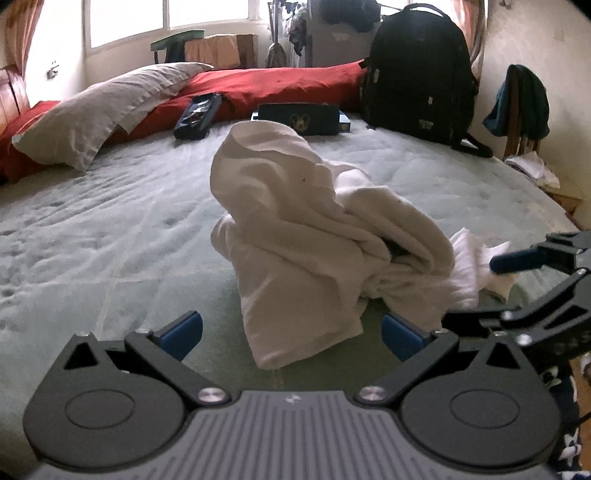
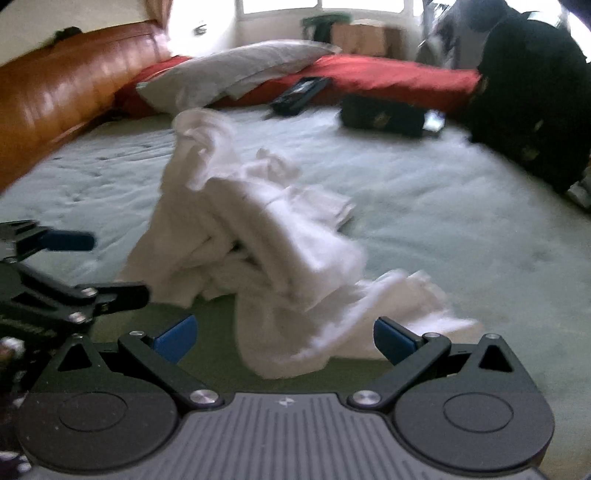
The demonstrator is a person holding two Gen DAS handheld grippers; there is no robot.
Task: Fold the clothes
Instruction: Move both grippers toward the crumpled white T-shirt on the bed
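Both jaws spread wide and empty, the left hand-held gripper [image 1: 291, 334] and right hand-held gripper [image 2: 284, 338] flank a crumpled white garment [image 1: 295, 236] on the bed [image 1: 110, 221]

No readable text; mouse-head emblem on dark case [image 1: 297, 119].

Bright window [image 1: 207, 11] behind bed [image 1: 92, 221] (wooden headboard [image 2: 55, 85] left).

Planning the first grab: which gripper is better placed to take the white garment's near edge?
Left gripper, probably: the crumpled white garment has its near hem lying between its open fingers. The right gripper is open too, similarly close.
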